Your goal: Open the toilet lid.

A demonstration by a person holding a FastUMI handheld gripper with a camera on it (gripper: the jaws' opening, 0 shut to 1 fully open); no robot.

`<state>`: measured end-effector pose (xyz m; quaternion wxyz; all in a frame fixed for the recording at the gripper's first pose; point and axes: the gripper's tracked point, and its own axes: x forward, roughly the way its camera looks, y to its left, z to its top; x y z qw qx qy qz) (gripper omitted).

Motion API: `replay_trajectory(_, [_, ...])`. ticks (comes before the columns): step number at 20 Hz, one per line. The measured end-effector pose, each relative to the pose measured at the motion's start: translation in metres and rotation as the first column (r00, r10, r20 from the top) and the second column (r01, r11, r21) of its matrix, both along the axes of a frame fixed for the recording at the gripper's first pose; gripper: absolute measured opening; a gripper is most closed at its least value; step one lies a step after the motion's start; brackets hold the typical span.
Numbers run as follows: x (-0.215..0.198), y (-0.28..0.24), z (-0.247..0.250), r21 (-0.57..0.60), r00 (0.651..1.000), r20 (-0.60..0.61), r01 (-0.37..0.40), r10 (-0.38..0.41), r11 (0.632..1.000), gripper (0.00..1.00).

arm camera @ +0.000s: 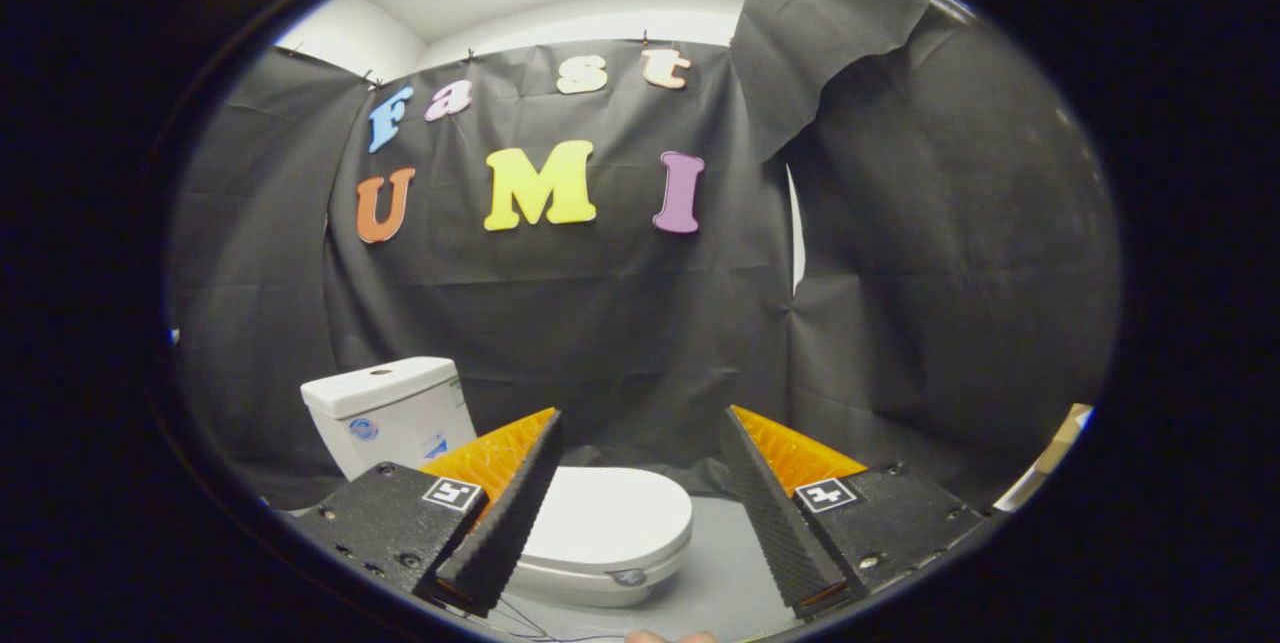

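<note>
A small white toilet stands on a grey surface just ahead of me. Its lid (612, 519) lies flat and closed over the bowl. The white tank (388, 410) rises behind it, beyond my left finger. My gripper (640, 433) is open, fingers spread wide, hovering above and short of the lid. The left finger (505, 523) overlaps the lid's left side in the view; the right finger (775, 513) stands off to the lid's right. Nothing is between the fingers.
Black cloth walls close the booth behind the toilet and on both sides. The grey floor (720, 573) extends to the right of the bowl. A pale edge (1050, 463) shows at the far right.
</note>
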<state>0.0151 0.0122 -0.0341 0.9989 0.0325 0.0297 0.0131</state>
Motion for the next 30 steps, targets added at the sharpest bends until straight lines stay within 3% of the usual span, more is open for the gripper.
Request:
replay_trajectory(4, [0.007, 0.009, -0.029, 0.053, 0.996, -0.083, -0.024, 0.028, 0.998, 0.99])
replay_trajectory(7, [0.016, 0.026, -0.067, 0.172, 0.981, -0.173, -0.059, 0.090, 0.983, 0.99])
replay_trajectory(11, [0.031, 0.043, -0.136, 0.297, 0.930, -0.336, -0.048, 0.151, 0.954, 0.98])
replay_trajectory(15, [0.037, 0.052, -0.189, 0.316, 0.877, -0.449, -0.025, 0.173, 0.948, 0.97])
replay_trajectory(22, [0.049, 0.040, -0.253, 0.413, 0.798, -0.574, 0.089, 0.183, 0.906, 0.96])
replay_trajectory(25, [0.055, 0.046, -0.281, 0.511, 0.741, -0.629, 0.163, 0.238, 0.844, 0.96])
replay_trajectory(30, [0.069, 0.044, -0.327, 0.570, 0.708, -0.661, 0.260, 0.247, 0.780, 0.91])
